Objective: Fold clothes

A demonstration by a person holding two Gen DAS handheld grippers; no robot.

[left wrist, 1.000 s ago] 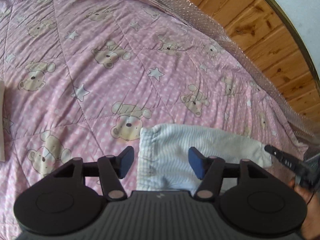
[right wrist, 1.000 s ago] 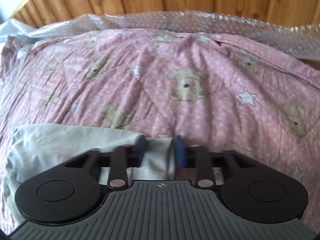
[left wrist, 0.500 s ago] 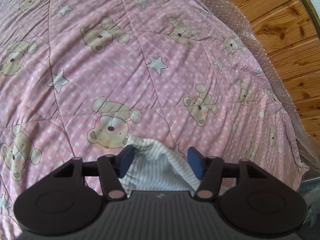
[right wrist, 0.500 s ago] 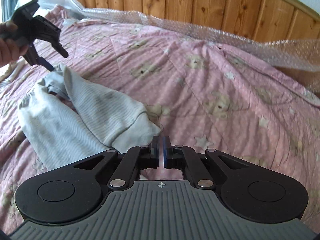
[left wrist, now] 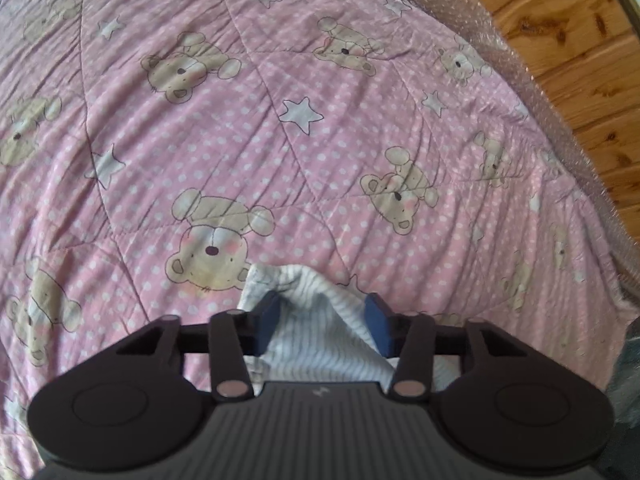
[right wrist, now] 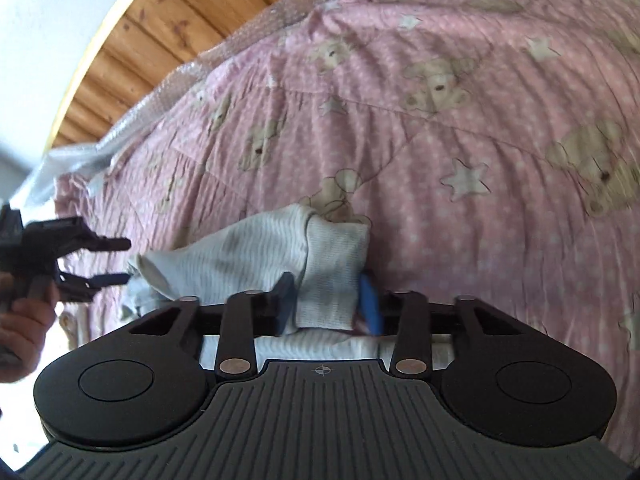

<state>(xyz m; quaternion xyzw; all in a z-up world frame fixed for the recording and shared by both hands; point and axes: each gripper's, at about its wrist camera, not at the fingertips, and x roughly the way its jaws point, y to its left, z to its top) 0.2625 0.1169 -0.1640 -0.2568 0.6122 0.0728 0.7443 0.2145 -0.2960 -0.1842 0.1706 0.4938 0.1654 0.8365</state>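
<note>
A small white ribbed garment with fine stripes (left wrist: 316, 332) lies on a pink teddy-bear quilt (left wrist: 280, 128). In the left wrist view my left gripper (left wrist: 322, 320) is open, its blue pads either side of a raised fold of the garment. In the right wrist view my right gripper (right wrist: 326, 300) is open around the garment's cuffed end (right wrist: 334, 280), the pads not pressing it. The garment's body (right wrist: 240, 252) stretches left toward the left gripper (right wrist: 108, 260), seen at the far left with its fingers apart, held in a hand.
Bubble wrap (left wrist: 520, 64) runs along the quilt's far edge against a wooden plank headboard (left wrist: 560, 32). In the right wrist view the headboard (right wrist: 160, 24) and a white wall (right wrist: 48, 20) are at the upper left.
My right gripper, shut half a second ago, has opened around the cuff and swung round. The left gripper has come closer to the cloth, its jaws still apart.
</note>
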